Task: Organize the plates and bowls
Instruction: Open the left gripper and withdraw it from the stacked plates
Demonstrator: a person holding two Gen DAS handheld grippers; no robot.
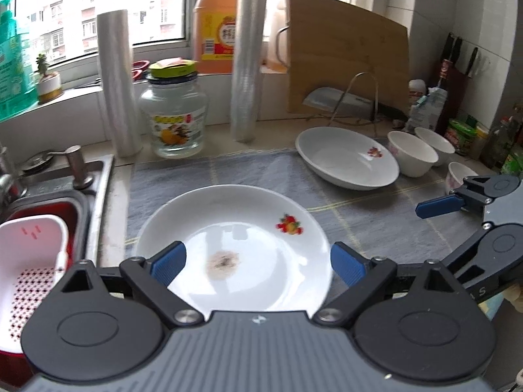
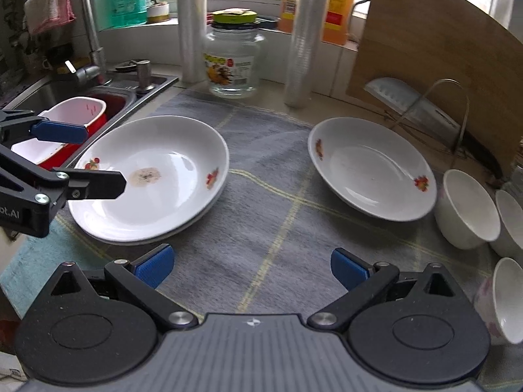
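Pale stone kitchen counter (image 2: pixel 327 98) carried grey checked cloth mat (image 2: pixel 261 228). On mat: stack of two white fruit-print plates (image 2: pixel 170 202) at left, single white fruit-print plate (image 2: pixel 369 166) at right, three white ceramic bowls (image 2: pixel 467 209) beside it. Clear glass jar (image 2: pixel 233 65) stood on counter behind mat.

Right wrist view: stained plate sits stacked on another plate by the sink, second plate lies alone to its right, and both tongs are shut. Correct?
Not quite. The stained plate does sit on another plate beside the sink, and the second plate lies alone to its right. But both tongs are open, holding nothing: the right wrist view shows the right tongs spread over bare cloth, and the left tongs spread above the stained plate.
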